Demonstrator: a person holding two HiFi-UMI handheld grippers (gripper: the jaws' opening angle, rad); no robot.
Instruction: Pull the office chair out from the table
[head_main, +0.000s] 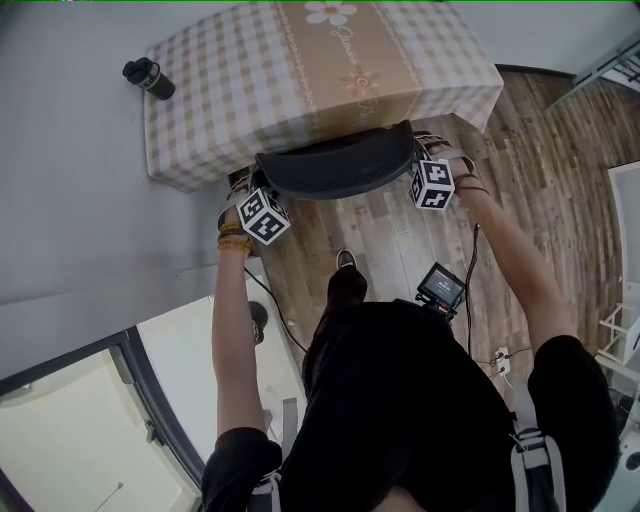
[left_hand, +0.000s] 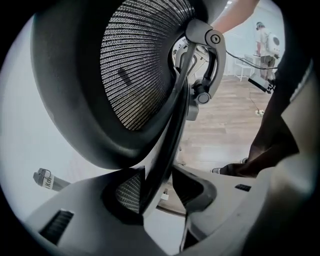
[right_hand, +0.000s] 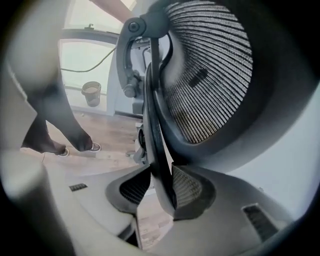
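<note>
The step in hand looks like the pull itself. The chair (head_main: 340, 165) stands with its back at the near edge of the surface (head_main: 230, 100), its seat hidden, so it is not yet out. The back spans from one claw to the other, and the surface lies just beyond both.

To do this well, I judge that both claws should draw back together, level and at one pace, so the chair rolls straight and does not swing round one end. The rim is thin and smooth and may slip, so the squeeze should stay firm. The person's foot (head_main: 345, 262) is close behind the claws and will need to give way.

The left claw (left_hand: 157, 189) has its jaws fairly wide and closed on the back's rim. The rim stands upright between the pads (left_hand: 120, 195), with the mesh (left_hand: 140, 65) above. The right claw (right_hand: 160, 189) grips the opposite rim the same way, at about the same width.
</note>
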